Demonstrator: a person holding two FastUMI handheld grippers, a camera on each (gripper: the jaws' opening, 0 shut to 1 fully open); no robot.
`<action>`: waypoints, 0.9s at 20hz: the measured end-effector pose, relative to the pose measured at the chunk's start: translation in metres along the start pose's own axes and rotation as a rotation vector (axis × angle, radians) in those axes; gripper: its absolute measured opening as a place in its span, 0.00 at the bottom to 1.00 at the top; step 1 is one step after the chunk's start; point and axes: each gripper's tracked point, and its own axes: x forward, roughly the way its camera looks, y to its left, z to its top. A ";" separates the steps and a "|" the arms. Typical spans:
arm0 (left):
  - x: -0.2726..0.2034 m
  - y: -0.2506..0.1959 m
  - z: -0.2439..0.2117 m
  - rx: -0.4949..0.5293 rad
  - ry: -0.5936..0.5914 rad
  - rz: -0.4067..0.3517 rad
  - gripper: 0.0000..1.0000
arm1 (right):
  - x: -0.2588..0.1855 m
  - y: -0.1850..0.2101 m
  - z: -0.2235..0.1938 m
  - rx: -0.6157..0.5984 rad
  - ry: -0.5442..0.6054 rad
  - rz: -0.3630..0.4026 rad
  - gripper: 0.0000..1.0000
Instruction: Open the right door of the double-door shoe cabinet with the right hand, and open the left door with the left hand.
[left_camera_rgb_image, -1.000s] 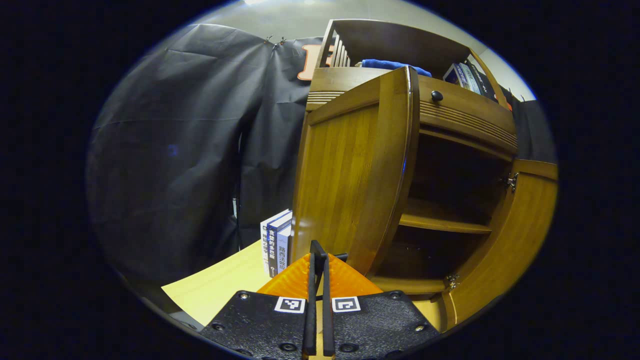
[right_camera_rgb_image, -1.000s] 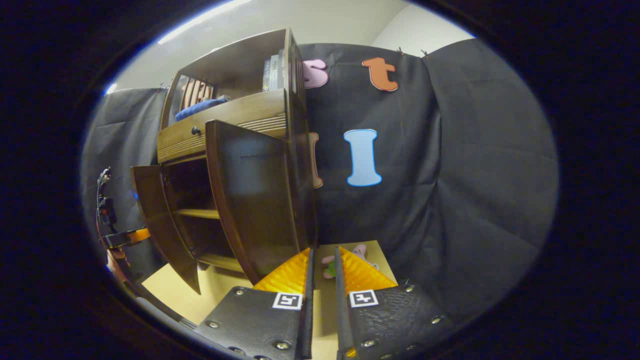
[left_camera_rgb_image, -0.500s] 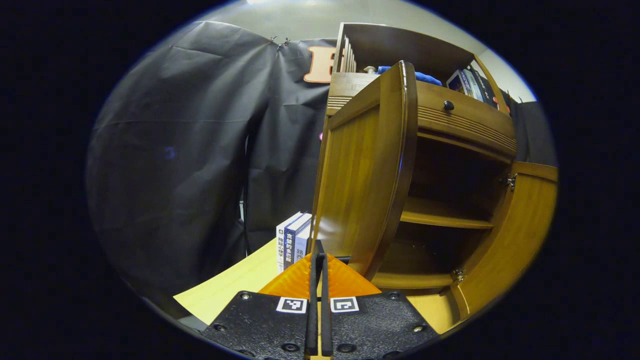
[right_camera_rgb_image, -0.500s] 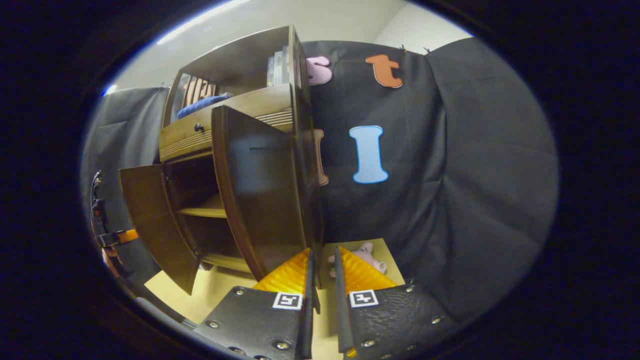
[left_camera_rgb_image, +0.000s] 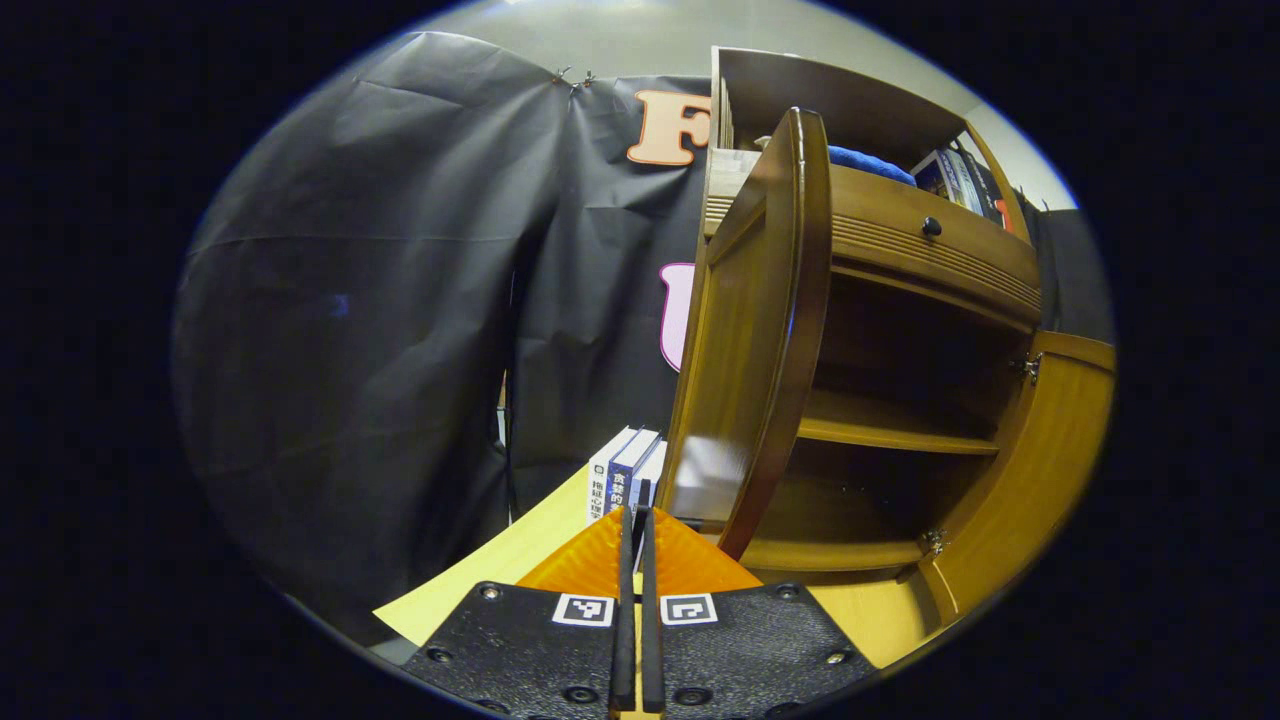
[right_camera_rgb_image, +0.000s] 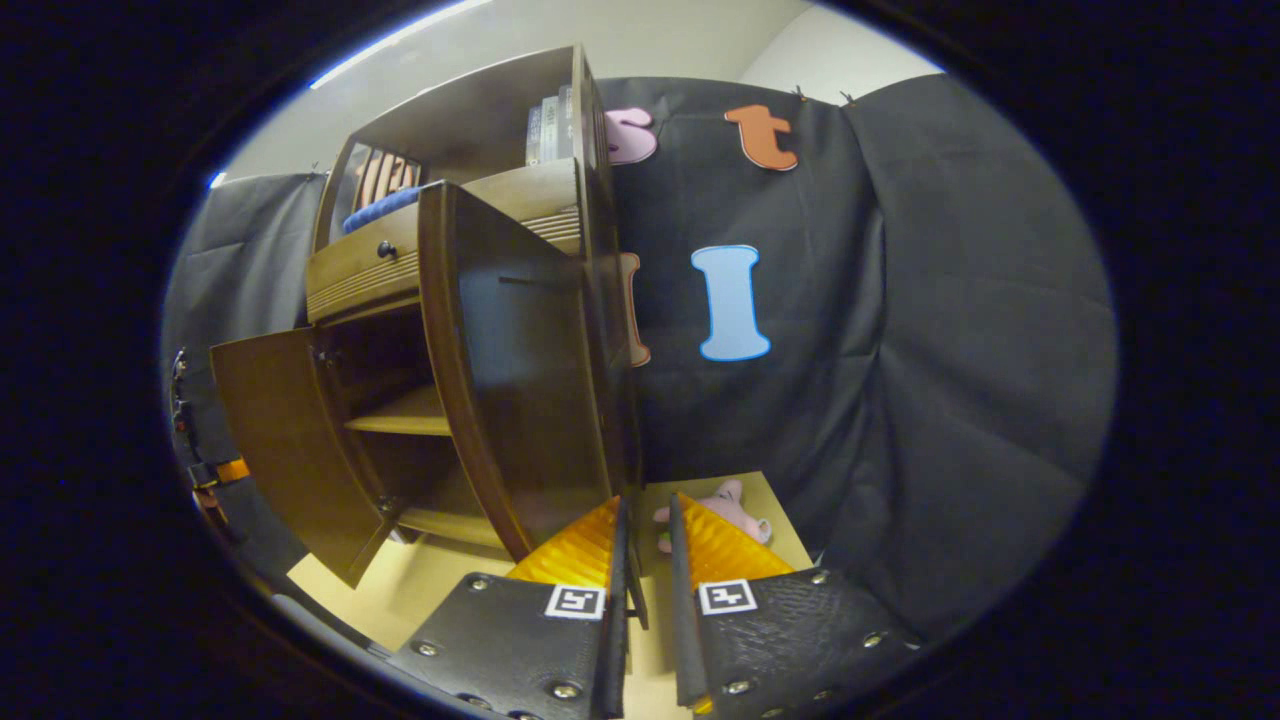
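Both doors of the cabinet (left_camera_rgb_image: 900, 330) stood open on a pale yellow table (left_camera_rgb_image: 500, 560). In the left gripper view my left gripper (left_camera_rgb_image: 633, 530) sat low, its ribbed orange fingers (left_camera_rgb_image: 590, 560) together with barely a slit between them, holding nothing. Just beyond their tips hung the left door (left_camera_rgb_image: 750, 330) — glossy, grained brown wood with a curved, rounded edge — swung out nearly edge-on. The right door (left_camera_rgb_image: 1040, 470) lay wide open at the far side, hinges visible. Inside, a plain wooden shelf (left_camera_rgb_image: 890, 435) crossed a dark interior; above it ran a ribbed drawer (left_camera_rgb_image: 930, 245) with a small round black knob (left_camera_rgb_image: 931, 226). Upright books (left_camera_rgb_image: 622, 475) stood beside the left door.

In the right gripper view my right gripper (right_camera_rgb_image: 645, 525) had its fingers slightly apart, gripping nothing, tips near the right door's (right_camera_rgb_image: 520, 350) lower edge — whether touching, I could not tell. A pink plush toy (right_camera_rgb_image: 725, 505) lay just beyond.
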 end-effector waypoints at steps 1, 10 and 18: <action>0.001 0.002 0.000 0.008 0.005 0.000 0.00 | 0.000 0.001 -0.001 0.000 0.000 -0.003 0.20; 0.001 0.015 0.002 0.043 0.022 -0.016 0.00 | -0.001 0.002 -0.006 0.007 0.005 -0.032 0.20; -0.014 0.064 0.018 0.000 -0.023 0.100 0.01 | 0.007 0.000 -0.002 0.021 -0.004 -0.033 0.20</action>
